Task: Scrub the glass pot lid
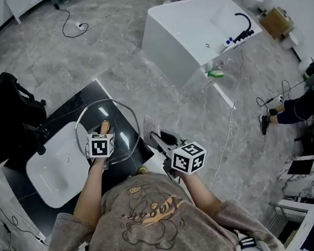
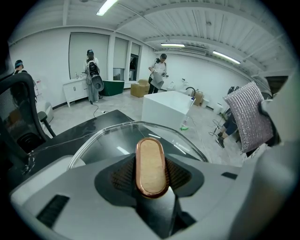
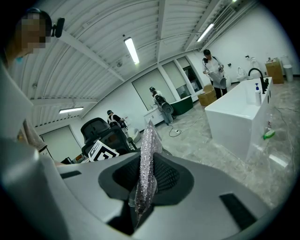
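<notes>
The glass pot lid (image 1: 122, 116) is held tilted above the black counter by its wooden, copper-rimmed handle (image 2: 151, 166). My left gripper (image 1: 104, 132) is shut on that handle. In the left gripper view the lid's clear dome (image 2: 112, 140) spreads out beyond the jaws. My right gripper (image 1: 155, 138) is shut on a silvery scrub pad (image 1: 149, 125), which stands upright just right of the lid's rim. In the right gripper view the scrub pad (image 3: 147, 164) sticks up between the jaws. The same scrub pad (image 2: 248, 117) shows at the right of the left gripper view.
A white basin (image 1: 59, 166) sits in the black counter (image 1: 87, 99) left of the lid. A black office chair (image 1: 2, 122) stands at far left. A white tub (image 1: 196, 28) with a black faucet and a green bottle (image 1: 215, 74) lies beyond. A person (image 1: 298, 106) sits on the floor at right.
</notes>
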Demonstrator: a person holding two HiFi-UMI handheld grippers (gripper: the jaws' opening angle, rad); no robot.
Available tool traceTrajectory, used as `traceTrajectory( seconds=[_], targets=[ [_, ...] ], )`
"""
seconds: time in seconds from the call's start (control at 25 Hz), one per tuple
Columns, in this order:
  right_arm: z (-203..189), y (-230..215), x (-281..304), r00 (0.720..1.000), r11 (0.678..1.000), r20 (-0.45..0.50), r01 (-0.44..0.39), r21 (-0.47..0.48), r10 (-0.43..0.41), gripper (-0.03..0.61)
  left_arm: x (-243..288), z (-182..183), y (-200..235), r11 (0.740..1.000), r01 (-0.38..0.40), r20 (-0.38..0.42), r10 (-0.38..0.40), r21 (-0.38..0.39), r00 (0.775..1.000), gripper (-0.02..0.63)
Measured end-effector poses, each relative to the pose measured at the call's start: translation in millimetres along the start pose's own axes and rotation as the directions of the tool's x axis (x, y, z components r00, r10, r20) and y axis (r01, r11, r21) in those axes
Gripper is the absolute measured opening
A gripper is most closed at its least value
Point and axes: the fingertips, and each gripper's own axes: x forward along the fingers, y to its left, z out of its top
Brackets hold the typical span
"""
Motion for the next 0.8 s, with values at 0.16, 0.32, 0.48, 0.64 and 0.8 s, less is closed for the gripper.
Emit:
traceTrajectory(
  seconds=[0.16,0.32,0.48,0.64,0.8],
  targets=[
    [0,2,2,1.0,1.0,-0.004,-0.008,-0.001,0.008,0.086,-9,10,-2,1.0,-0.008,0.038,0.009,-0.009,0.999,0.187],
    [1,5,5,1.0,1.0,-0.007,-0.021,-0.006,0.021,0.087,-36,33,-3,0.999,-0.016,0.135,0.021,-0.038,0.991,0.183],
    [8,14,11,0.999,0.999,-0.004,-0.046,-0.027,0.046,0.086,-74,56,-6,0.999,-0.012,0.227,0.021,-0.042,0.974,0.017],
    [19,31,14,0.997,0.995,0.011,-0.078,-0.067,0.079,0.086,-116,75,-20,0.996,0.074,0.321,-0.054,-0.049,0.945,0.017],
    [34,53,11,0.992,0.985,0.041,-0.112,-0.129,0.118,0.086,-158,85,-24,0.996,0.085,0.43,-0.061,-0.036,0.901,0.017]
  ],
)
